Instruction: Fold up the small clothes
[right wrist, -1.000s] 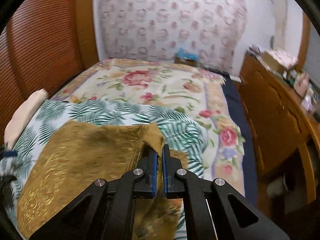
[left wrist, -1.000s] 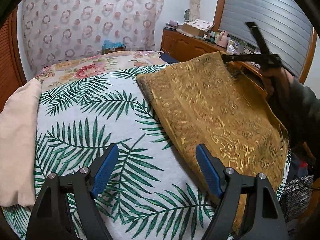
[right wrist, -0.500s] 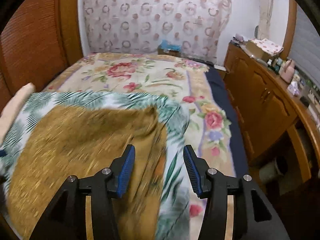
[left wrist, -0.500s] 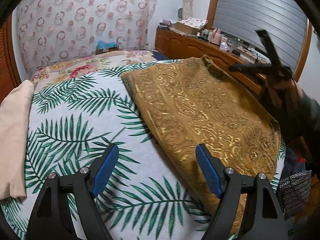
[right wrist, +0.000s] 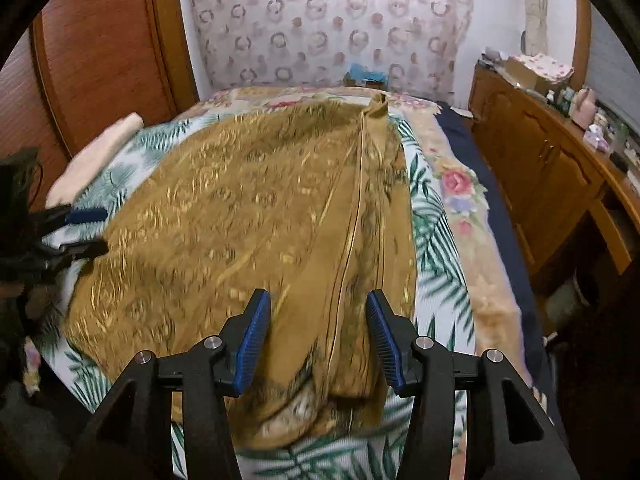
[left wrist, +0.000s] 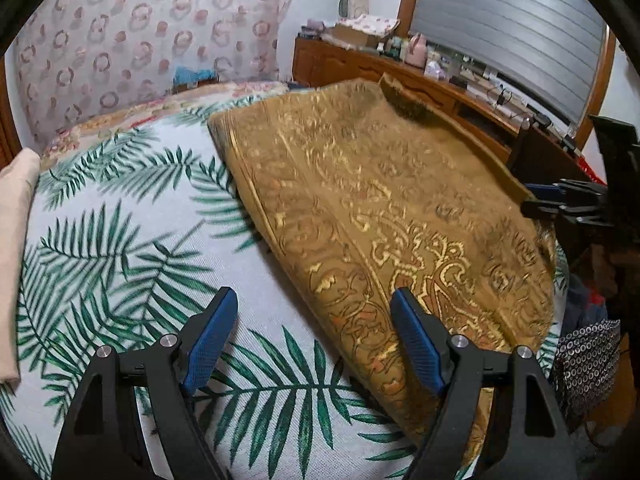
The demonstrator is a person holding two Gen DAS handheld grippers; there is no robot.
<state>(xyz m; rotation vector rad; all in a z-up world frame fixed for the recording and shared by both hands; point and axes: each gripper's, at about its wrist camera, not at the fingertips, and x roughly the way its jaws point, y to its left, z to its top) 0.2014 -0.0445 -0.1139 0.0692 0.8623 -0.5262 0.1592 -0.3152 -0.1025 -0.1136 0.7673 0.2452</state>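
Note:
A gold patterned cloth (left wrist: 392, 216) lies folded flat on the palm-leaf bedspread (left wrist: 120, 248), with one far corner curled up. My left gripper (left wrist: 314, 336) is open and empty, low over the bedspread at the cloth's near left edge. My right gripper (right wrist: 318, 336) is open and empty above the cloth (right wrist: 240, 216), near its folded right edge with a seam line. The right gripper also shows at the right of the left wrist view (left wrist: 568, 204), and the left gripper at the left of the right wrist view (right wrist: 80, 232).
A folded cream cloth (left wrist: 16, 240) lies at the bed's left side. A floral blanket (right wrist: 460, 184) covers the far and right part of the bed. A wooden dresser (right wrist: 552, 168) with clutter stands to the right. A wooden headboard panel (right wrist: 100, 52) is at left.
My right gripper opened and let go of the cloth's corner, then drew back toward the near edge. The cloth settled flat on the bed. My left gripper stayed open.

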